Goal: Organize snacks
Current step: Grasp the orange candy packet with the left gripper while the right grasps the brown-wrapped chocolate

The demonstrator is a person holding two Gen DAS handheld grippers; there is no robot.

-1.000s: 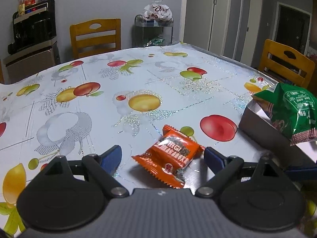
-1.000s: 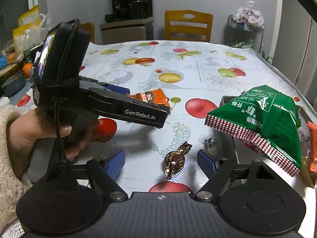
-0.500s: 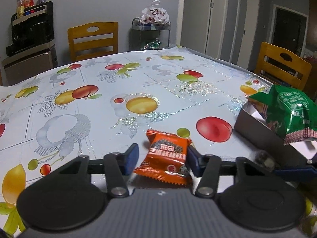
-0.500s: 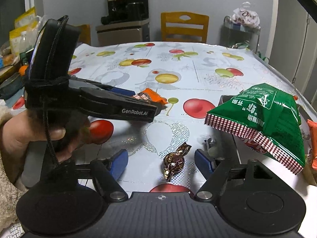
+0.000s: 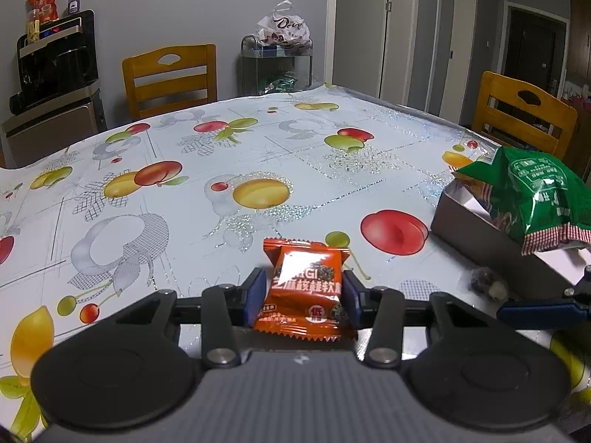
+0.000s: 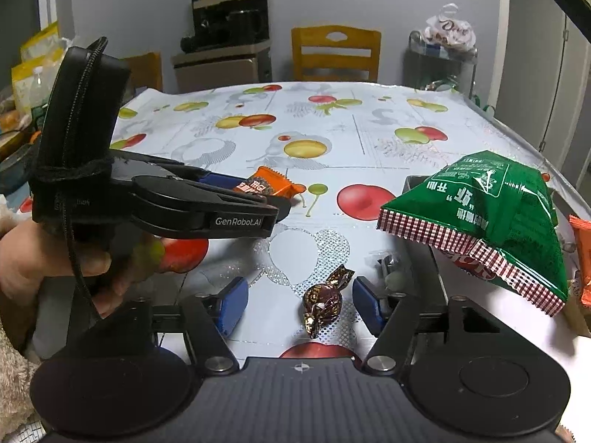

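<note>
My left gripper (image 5: 303, 291) is shut on an orange snack packet (image 5: 306, 288) and holds it just above the fruit-print tablecloth; the packet also shows in the right wrist view (image 6: 267, 186). My right gripper (image 6: 299, 304) is open around a brown wrapped candy (image 6: 325, 299) lying on the table between its blue pads. A grey box (image 5: 476, 232) at the right holds a green snack bag (image 5: 532, 195), which also shows in the right wrist view (image 6: 484, 214).
Another small candy (image 5: 485, 282) lies by the box wall. Wooden chairs (image 5: 170, 75) stand at the far edge and at the right (image 5: 521, 114). A wire rack with a plastic bag (image 5: 282, 31) and a black appliance (image 5: 55, 62) stand behind.
My left gripper closed on the orange packet, which turned upright between the pads and lifted a little. My right gripper narrowed slightly around the brown candy.
</note>
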